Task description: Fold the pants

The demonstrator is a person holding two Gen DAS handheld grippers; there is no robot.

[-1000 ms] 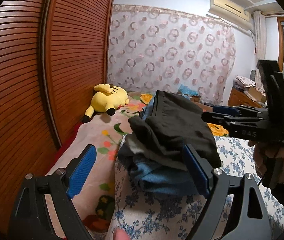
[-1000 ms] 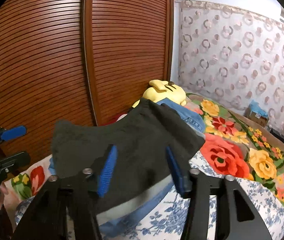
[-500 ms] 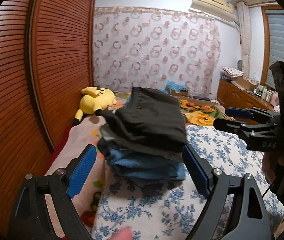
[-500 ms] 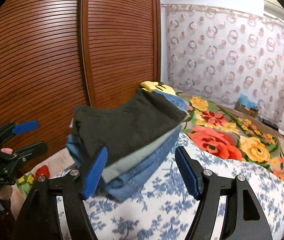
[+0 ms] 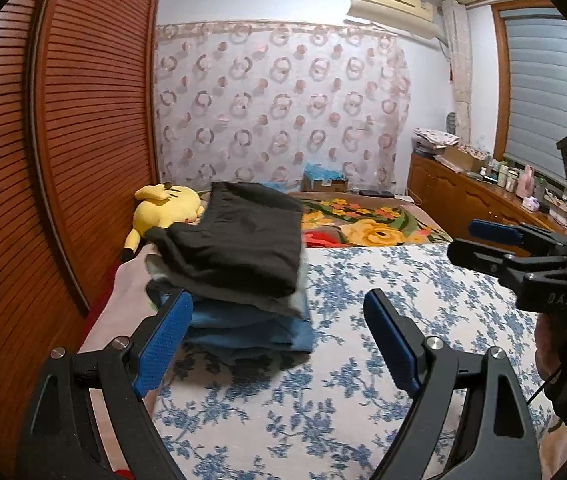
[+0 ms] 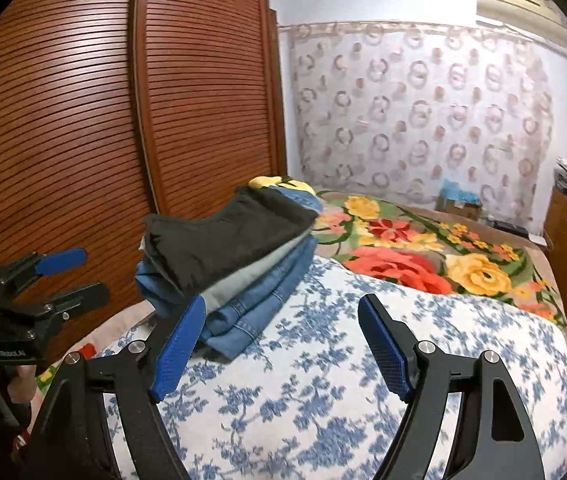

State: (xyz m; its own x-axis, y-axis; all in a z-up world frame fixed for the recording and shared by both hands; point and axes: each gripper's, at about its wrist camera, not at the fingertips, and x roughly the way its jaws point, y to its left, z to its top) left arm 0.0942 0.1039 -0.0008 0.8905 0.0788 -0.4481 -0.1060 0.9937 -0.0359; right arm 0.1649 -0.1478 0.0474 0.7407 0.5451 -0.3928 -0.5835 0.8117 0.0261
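A stack of folded pants lies on the bed by the wardrobe, with black pants on top, a grey layer under them and blue jeans at the bottom. My left gripper is open in front of the stack, its left pad level with the jeans' near edge. In the right wrist view the same stack sits ahead and to the left. My right gripper is apart from it, jaws opening, with only bedspread between them. Each gripper shows in the other's view: the right gripper and the left gripper.
A blue-flowered bedspread covers the near bed and a bright floral blanket the far part. A yellow plush toy lies behind the stack. Slatted wooden wardrobe doors run along the left. A wooden sideboard stands at the right.
Both grippers drew back from the stack. The right gripper's jaws widened and came off the black pants. The stack has settled flatter on the bed.
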